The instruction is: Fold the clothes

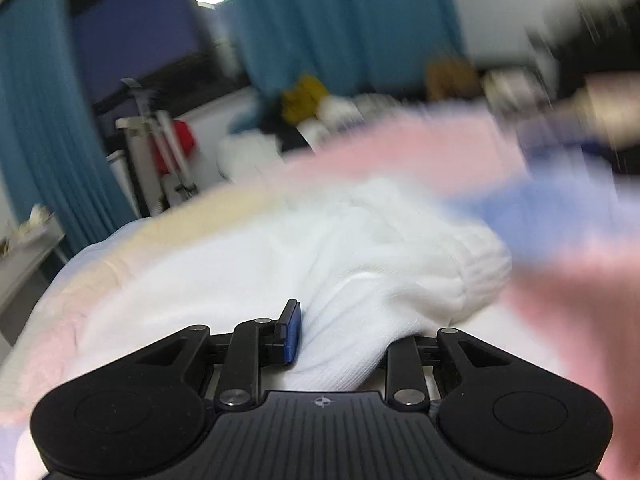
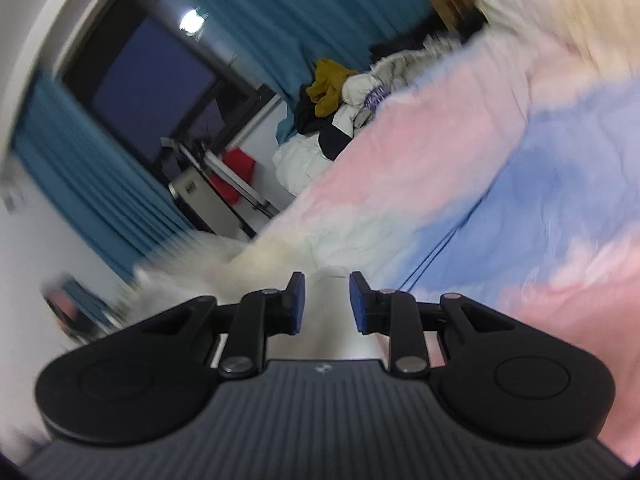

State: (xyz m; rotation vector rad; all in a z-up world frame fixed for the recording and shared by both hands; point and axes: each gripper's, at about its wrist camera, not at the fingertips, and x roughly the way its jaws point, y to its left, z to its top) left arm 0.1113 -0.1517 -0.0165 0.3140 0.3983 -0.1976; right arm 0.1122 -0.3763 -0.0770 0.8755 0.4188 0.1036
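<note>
A white garment [image 1: 360, 264] is seen at the centre of the left wrist view, bunched on a bed cover [image 1: 420, 152] of pink, blue and cream patches. Its near end is clamped in the left hand-held gripper [image 1: 340, 340]: one blue pad [image 1: 293, 334] is pressed against the cloth at lower centre, while the other pad is hidden under it. A ribbed, rounded edge of the garment is turned toward the right of the frame.

In the right wrist view, the right hand-held gripper [image 2: 327, 300] is held with its pads apart, and pale cloth [image 2: 328, 280] is seen in the gap; whether it is touched cannot be told. The cover [image 2: 520, 184] fills the right half of that frame, bare and much blurred.

A clothes pile [image 2: 340, 96] lies at the cover's far edge, with blue curtains [image 2: 280, 12] behind it.
</note>
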